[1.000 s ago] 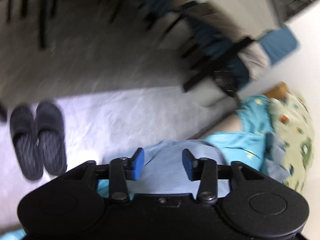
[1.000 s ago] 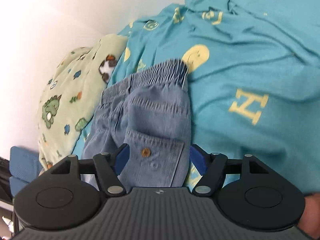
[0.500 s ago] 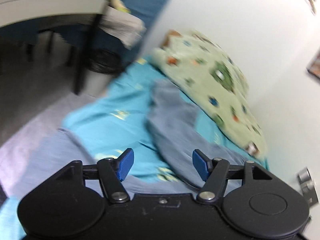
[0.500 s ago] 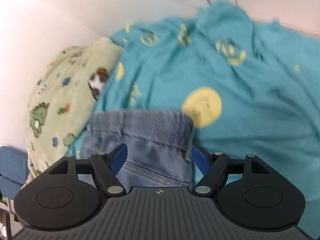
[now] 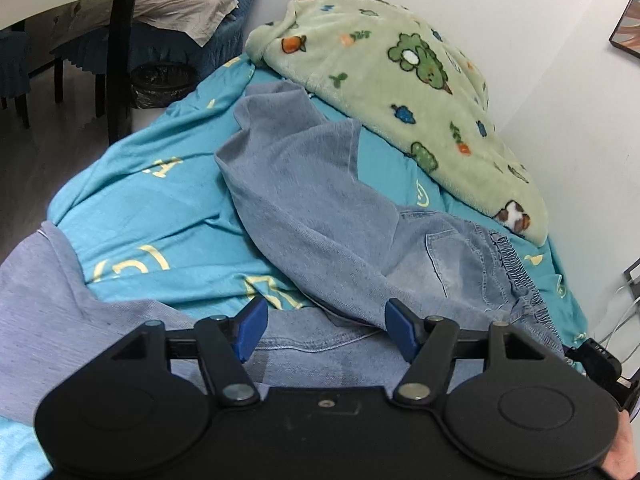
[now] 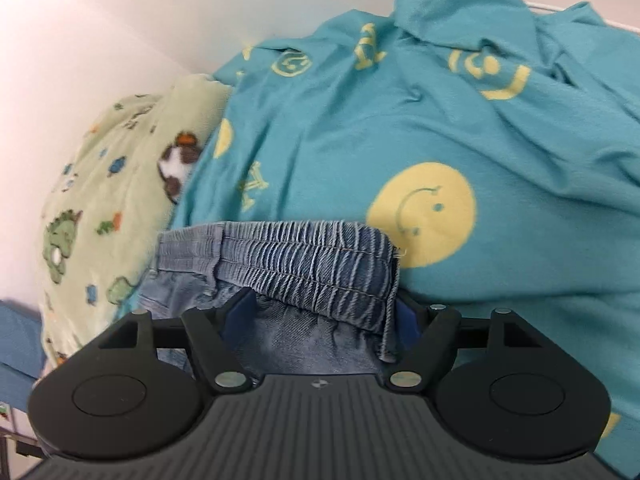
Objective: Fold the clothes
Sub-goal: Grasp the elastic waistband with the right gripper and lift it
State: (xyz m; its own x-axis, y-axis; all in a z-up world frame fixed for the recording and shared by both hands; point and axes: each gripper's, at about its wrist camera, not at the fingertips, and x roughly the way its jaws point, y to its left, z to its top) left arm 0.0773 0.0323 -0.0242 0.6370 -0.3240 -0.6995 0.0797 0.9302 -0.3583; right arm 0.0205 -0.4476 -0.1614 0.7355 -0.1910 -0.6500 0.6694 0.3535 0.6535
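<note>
Light blue denim trousers (image 5: 328, 216) lie crumpled on a teal bedsheet (image 5: 152, 196) printed with yellow letters and smileys. One leg runs toward the far end of the bed; the pocket and elastic waistband (image 5: 516, 264) lie to the right. My left gripper (image 5: 326, 330) hovers open over a denim edge near the hem, with nothing pressed between its blue pads. In the right wrist view my right gripper (image 6: 324, 316) stands open at the gathered waistband (image 6: 304, 264). The band drapes across the gap and hides part of both fingertips.
A green fleece blanket (image 5: 404, 92) with dinosaur prints lies bunched along the white wall (image 5: 520, 20). Dark chair legs (image 5: 118, 52) and a black bin (image 5: 160, 84) stand on the floor past the bed's far end. A wall socket with cables (image 5: 632, 280) is at the right.
The left view swung from the floor and slippers onto the bed, and its jaws widened. The right gripper slid forward along the trousers from the buttoned pocket to the waistband.
</note>
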